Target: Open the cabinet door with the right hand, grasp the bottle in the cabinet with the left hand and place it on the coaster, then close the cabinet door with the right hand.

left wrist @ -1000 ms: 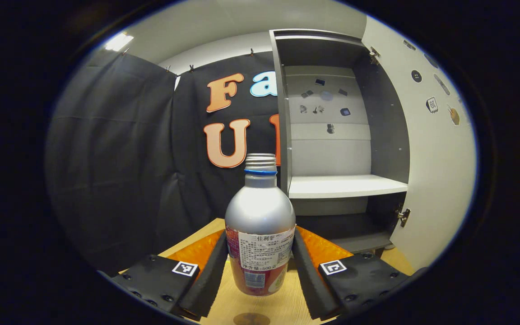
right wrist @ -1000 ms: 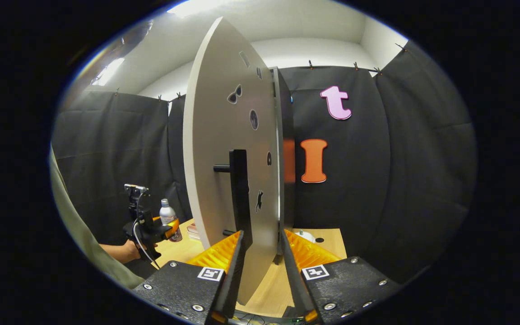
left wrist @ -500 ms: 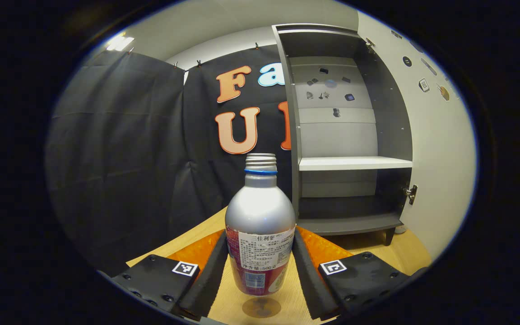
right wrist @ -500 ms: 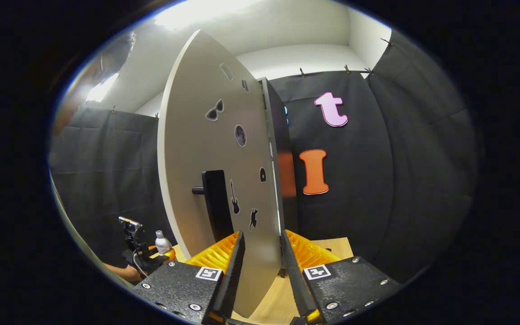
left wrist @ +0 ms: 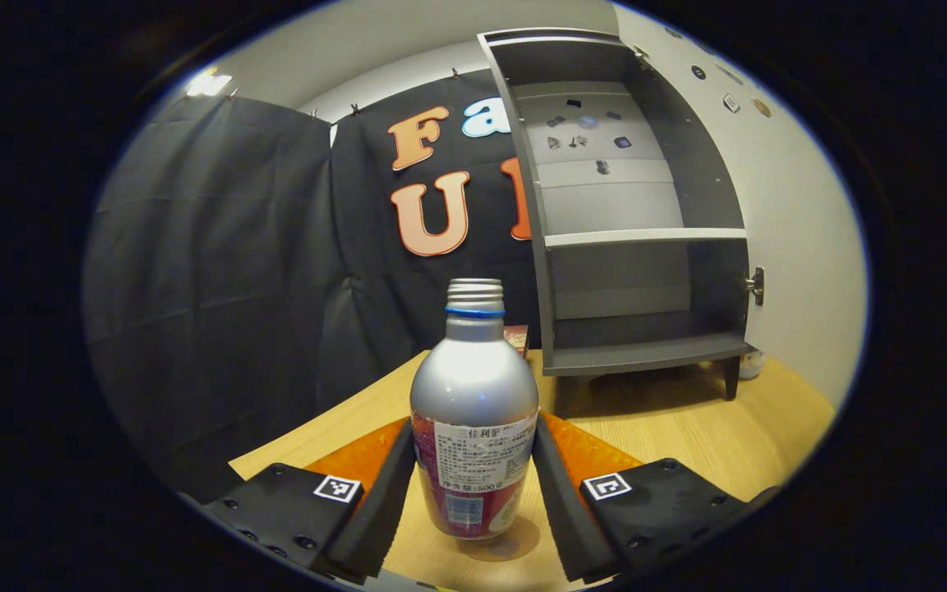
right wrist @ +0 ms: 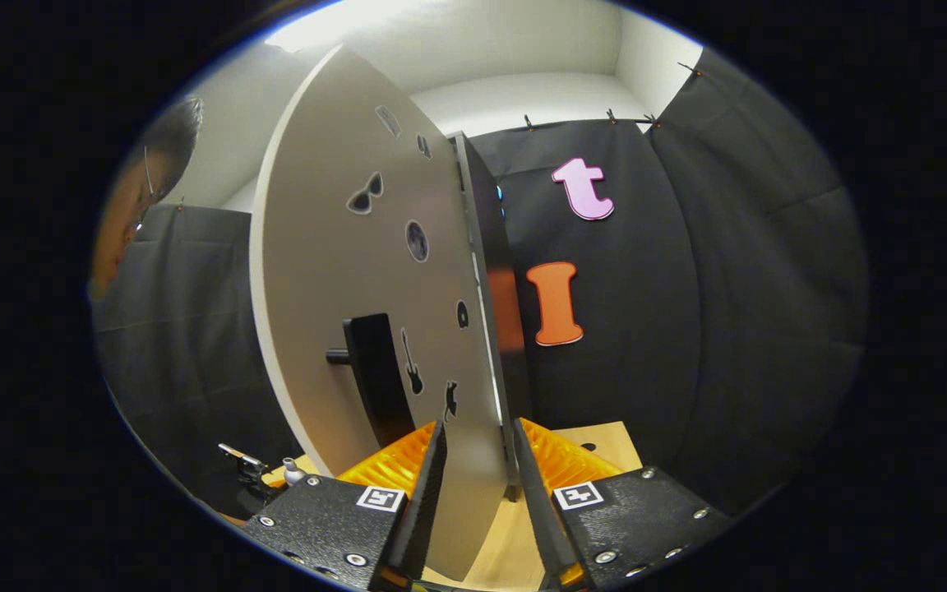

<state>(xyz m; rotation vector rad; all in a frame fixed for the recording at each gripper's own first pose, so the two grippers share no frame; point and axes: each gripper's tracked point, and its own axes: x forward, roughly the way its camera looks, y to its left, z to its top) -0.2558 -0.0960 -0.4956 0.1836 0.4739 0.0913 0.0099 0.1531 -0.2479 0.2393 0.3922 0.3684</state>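
A silver bottle with a red label and no cap stands upright between both fingers of my left gripper, which is shut on it. A round brown coaster lies on the wooden table right under the bottle; whether they touch is unclear. The grey cabinet stands open behind, its shelves bare. My right gripper is shut on the lower edge of the white cabinet door, next to its black handle. The left gripper and the bottle show small at lower left.
The open door rises on the right of the left gripper view. A small reddish thing sits by the cabinet's left side, a small white one by its right leg. A person's head is at the far left.
My left gripper has come down with the bottle toward the table, and the coaster now lies right beneath it. The right gripper has stayed on the door, whose handle has drifted left in its view.
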